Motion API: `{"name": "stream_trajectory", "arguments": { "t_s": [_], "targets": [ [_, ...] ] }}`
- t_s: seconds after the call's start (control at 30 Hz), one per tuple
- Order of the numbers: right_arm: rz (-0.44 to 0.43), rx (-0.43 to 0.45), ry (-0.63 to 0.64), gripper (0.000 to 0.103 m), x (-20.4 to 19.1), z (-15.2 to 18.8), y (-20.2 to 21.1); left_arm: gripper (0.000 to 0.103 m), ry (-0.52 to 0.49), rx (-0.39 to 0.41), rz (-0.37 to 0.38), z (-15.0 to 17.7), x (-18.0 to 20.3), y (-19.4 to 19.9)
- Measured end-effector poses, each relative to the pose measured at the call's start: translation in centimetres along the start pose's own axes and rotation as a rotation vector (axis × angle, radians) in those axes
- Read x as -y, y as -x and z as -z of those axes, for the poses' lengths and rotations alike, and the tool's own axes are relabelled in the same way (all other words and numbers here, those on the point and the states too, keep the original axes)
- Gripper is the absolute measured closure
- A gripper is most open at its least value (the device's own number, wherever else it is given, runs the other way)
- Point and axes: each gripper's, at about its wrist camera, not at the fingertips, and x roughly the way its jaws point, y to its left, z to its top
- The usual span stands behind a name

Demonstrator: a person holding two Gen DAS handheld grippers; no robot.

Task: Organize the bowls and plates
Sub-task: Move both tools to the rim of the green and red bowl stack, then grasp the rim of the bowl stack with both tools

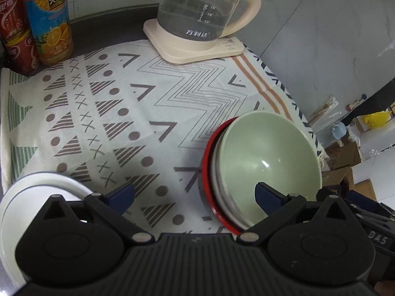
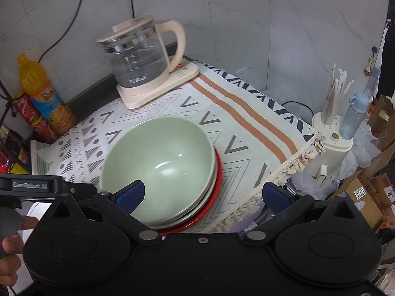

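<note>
A green bowl (image 2: 158, 162) nested on a red-rimmed stack sits near the surface's right edge on the patterned cloth (image 1: 148, 103), white plate (image 1: 37, 187) near the left edge, both tools, left (image 1: 195, 197) and right (image 2: 202, 196), gaping wide, holding nothing.

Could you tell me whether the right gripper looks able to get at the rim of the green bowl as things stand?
Probably yes: the right gripper is open, its near fingers already at the green bowl rim, with nothing between.
</note>
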Motion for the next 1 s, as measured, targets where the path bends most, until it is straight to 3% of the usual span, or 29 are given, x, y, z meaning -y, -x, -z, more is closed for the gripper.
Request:
{"name": "stream_trajectory", "arguments": {
  "t_s": [0.3, 0.47, 0.57, 0.63, 0.73, 0.87, 0.93, 1.0],
  "targets": [
    [0.005, -0.071, 0.042, 0.005, 1.0, -1.6, -3.6, 0.004, 0.033, -0.050, -0.025, -0.6, 0.9, -3.4],
    [-0.048, -0.135, 0.046, 0.023, 1.6, -2.1, -5.8, 0.009, 0.062, -0.091, -0.014, -0.7, 0.6, -5.1],
    [-0.073, -0.177, 0.048, 0.035, 1.9, -2.1, -7.1, 0.023, 0.077, -0.120, -0.005, -0.7, 0.6, -5.9],
    [-0.087, -0.203, 0.048, 0.044, 2.0, -2.0, -7.9, 0.040, 0.086, -0.147, 0.001, -0.6, 0.7, -6.5],
    [-0.098, -0.231, 0.055, 0.047, 2.0, -2.0, -8.7, 0.053, 0.100, -0.186, -0.001, -0.3, 0.5, -7.4],
    [-0.107, -0.265, 0.064, 0.054, 1.9, -1.7, -9.4, 0.055, 0.112, -0.182, 0.006, 0.1, 0.4, -7.6],
    [-0.124, -0.279, 0.062, 0.064, 1.9, -1.4, -9.6, 0.068, 0.127, -0.183, 0.029, 0.1, 0.2, -7.7],
    [-0.149, -0.284, 0.056, 0.071, 1.8, -1.3, -9.6, 0.069, 0.138, -0.187, 0.037, 0.1, 0.3, -7.6]
  ]
}}
